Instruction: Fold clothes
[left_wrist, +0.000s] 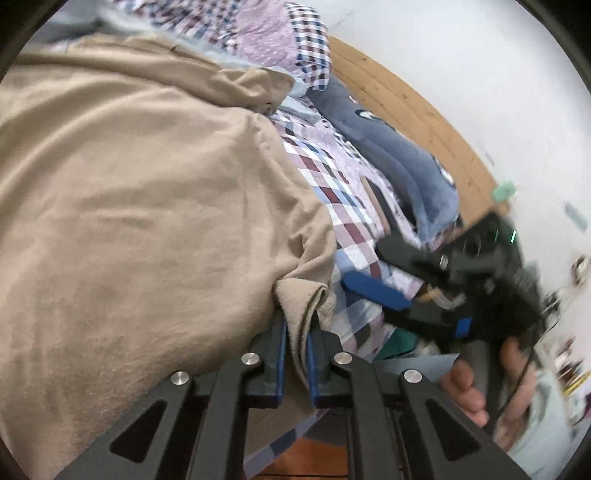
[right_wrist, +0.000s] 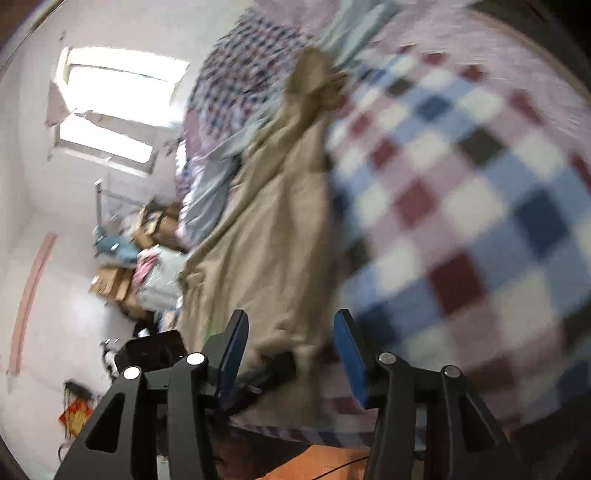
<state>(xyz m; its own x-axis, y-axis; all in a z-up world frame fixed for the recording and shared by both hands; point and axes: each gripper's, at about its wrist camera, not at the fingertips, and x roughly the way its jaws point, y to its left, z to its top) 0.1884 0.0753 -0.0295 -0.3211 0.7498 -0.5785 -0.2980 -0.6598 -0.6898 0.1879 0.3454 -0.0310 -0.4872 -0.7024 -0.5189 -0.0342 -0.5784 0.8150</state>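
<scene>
While my left gripper (left_wrist: 295, 328) was clamped on a bunched corner of the tan garment (left_wrist: 140, 192), low in the middle of the left wrist view, my right gripper (right_wrist: 291, 347) stood with its blue pads wide apart and nothing between them. The garment filled the left half of the left wrist view, spread over the checked quilt (left_wrist: 332, 177); in the right wrist view it ran as a long rumpled band up the centre of the frame, its near end falling between my parted right fingers without being pinched.

I judged the pinch on the left to be thin: only a small fold of cloth sat between the pads, and a hard pull could have slipped it free and let the corner drop. With just one corner held, lifting would likely have dragged the cloth into a twist rather than a flat fold. The right wrist view was smeared with motion, so closing at that speed risked catching the quilt along with the garment. A blue garment (left_wrist: 399, 147) lay at the upper right of the left wrist view, near enough to be swept along.
</scene>
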